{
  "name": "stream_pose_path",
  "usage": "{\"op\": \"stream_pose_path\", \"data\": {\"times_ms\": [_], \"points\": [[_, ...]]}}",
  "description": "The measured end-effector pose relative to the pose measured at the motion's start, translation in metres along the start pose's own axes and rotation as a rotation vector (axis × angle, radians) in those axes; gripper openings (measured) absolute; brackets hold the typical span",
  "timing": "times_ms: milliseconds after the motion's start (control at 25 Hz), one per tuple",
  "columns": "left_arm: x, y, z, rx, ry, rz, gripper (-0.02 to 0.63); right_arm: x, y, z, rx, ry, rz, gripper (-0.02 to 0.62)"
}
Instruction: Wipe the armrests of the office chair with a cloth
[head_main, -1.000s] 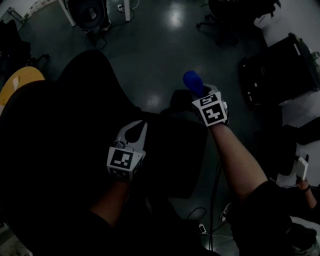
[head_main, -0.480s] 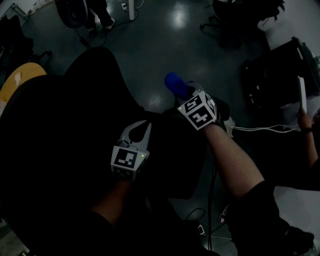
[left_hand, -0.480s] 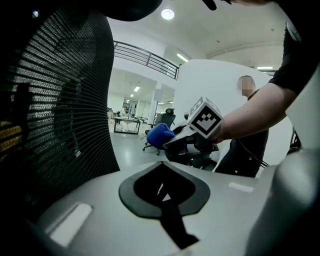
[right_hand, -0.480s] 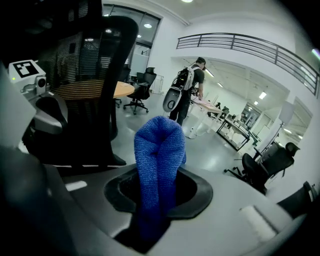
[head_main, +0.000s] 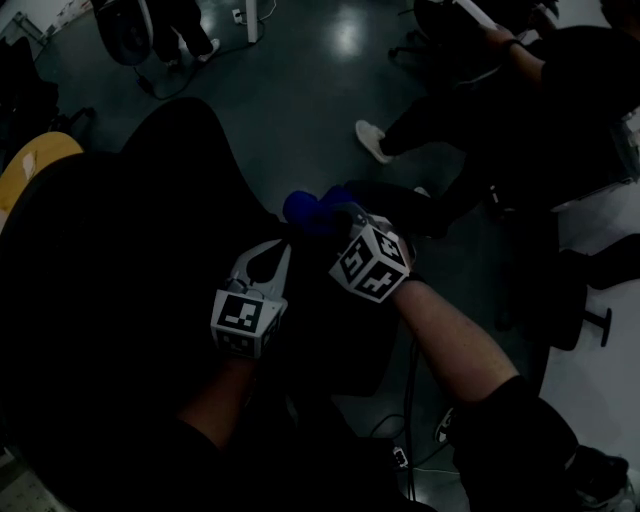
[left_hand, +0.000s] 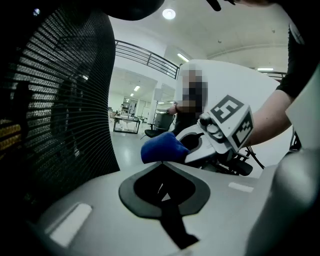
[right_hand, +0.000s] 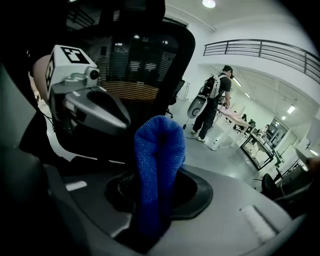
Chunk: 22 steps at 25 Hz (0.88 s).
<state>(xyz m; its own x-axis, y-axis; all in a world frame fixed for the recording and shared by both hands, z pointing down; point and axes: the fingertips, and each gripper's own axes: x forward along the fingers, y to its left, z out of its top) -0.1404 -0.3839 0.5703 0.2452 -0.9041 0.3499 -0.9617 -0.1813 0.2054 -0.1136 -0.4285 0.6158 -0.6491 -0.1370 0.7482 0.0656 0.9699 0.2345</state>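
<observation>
Cloth (head_main: 312, 210), blue and bunched, is pinched in the right tool (head_main: 335, 222), jaws clamped on its lower fold. The wad sticks out ahead of the tips, likely to serve as the wiping pad. It hangs over the black chair (head_main: 150, 230), just beside the left tool (head_main: 272, 258). Left tool's jaws are together and empty, held low by the seat, probably to steady it. Armrest too dark to pick out.

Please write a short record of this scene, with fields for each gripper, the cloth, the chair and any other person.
left gripper: jaws together, nothing between them
right gripper: shut on the blue cloth
blue cloth: bunched, sticks out past the jaws, near the left gripper
office chair: black, mesh backrest
cloth touching armrest: cannot tell, too dark
bystander: stands by a far table, wears a backpack
</observation>
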Motion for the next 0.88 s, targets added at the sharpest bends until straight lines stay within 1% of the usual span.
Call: {"op": "stream_pose_path", "data": {"times_ms": [80,120,200,280,320,400,480,560,640,680,760,880], "points": [[-0.002,0.002,0.0,0.001,0.009,0.005,0.02,-0.011,0.014,-0.009,0.023,-0.008,0.019,0.112],[-0.002,0.002,0.0,0.001,0.011,0.005,0.02,-0.018,0.019,-0.017,0.053,-0.015,0.022,0.112],[-0.001,0.001,-0.001,-0.005,0.016,0.0,0.02,-0.037,0.025,-0.036,0.148,-0.041,0.014,0.112],[0.001,-0.001,-0.002,-0.011,0.018,-0.004,0.02,-0.06,0.024,-0.06,0.274,-0.071,-0.02,0.112],[0.002,-0.001,-0.001,-0.01,0.017,-0.006,0.02,-0.073,0.019,-0.075,0.347,-0.081,-0.053,0.112],[0.002,-0.003,0.0,-0.006,0.009,-0.009,0.02,-0.102,0.003,-0.107,0.485,-0.088,-0.148,0.112],[0.001,-0.002,0.001,-0.005,0.005,-0.009,0.02,-0.131,-0.017,-0.139,0.579,-0.073,-0.264,0.112],[0.001,-0.002,0.002,-0.006,0.002,-0.011,0.02,-0.157,-0.037,-0.169,0.632,-0.04,-0.371,0.112],[0.001,-0.001,0.001,-0.007,0.005,-0.009,0.02,-0.173,-0.055,-0.191,0.674,-0.003,-0.447,0.112],[0.0,0.0,0.001,-0.006,0.005,-0.008,0.02,-0.176,-0.062,-0.2,0.69,0.02,-0.471,0.112],[0.0,0.0,0.001,-0.007,0.006,-0.006,0.02,-0.173,-0.073,-0.21,0.709,0.066,-0.493,0.112],[0.001,-0.003,0.003,-0.008,0.003,-0.005,0.02,-0.159,-0.082,-0.206,0.727,0.11,-0.512,0.112]]}}
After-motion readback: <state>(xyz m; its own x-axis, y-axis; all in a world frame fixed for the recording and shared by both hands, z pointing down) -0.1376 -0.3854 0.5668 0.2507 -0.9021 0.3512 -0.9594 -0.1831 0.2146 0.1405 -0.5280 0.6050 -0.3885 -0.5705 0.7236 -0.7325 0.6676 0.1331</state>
